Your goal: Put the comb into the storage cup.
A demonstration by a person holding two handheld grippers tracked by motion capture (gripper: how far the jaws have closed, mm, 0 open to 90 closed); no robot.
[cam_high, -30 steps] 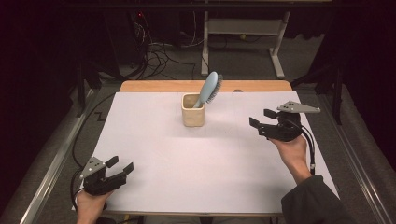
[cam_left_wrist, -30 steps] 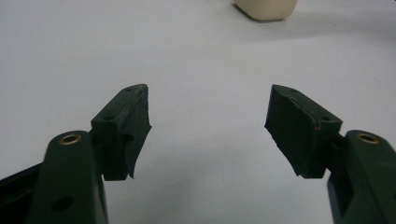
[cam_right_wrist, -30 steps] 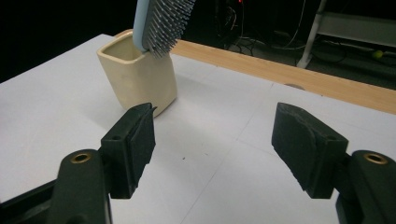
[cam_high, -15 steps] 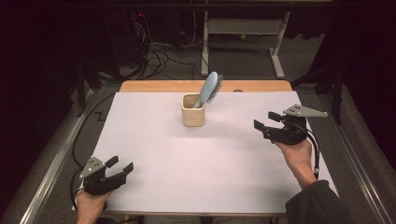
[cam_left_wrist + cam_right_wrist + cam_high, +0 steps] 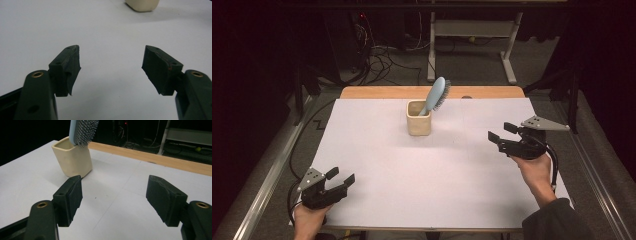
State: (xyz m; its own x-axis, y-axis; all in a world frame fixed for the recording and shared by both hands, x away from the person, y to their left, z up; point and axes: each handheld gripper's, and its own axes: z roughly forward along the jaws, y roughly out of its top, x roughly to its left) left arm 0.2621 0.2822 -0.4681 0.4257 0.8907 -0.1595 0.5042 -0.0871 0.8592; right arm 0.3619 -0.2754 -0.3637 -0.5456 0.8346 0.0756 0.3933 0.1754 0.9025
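Note:
A cream square cup (image 5: 418, 117) stands at the back middle of the white table (image 5: 422, 170). A light blue hairbrush (image 5: 436, 95) leans in it, bristle head up and tilted right. The cup (image 5: 72, 160) and the brush head (image 5: 82, 131) also appear at upper left in the right gripper view. My right gripper (image 5: 502, 136) hovers open and empty at the right side, pointing left toward the cup; its jaws stand apart (image 5: 113, 195). My left gripper (image 5: 340, 177) rests open and empty at the front left corner, with bare table between its jaws (image 5: 111, 66) and the cup's base (image 5: 142, 5) far ahead.
A wooden strip (image 5: 432, 92) runs along the table's far edge. Beyond it are cables on the floor (image 5: 382, 60) and a white metal frame (image 5: 472, 35). Metal rails (image 5: 267, 175) flank the table on both sides.
The right hand has drifted slightly right and toward the front of the table, jaws still open. The left hand, cup and brush have not moved.

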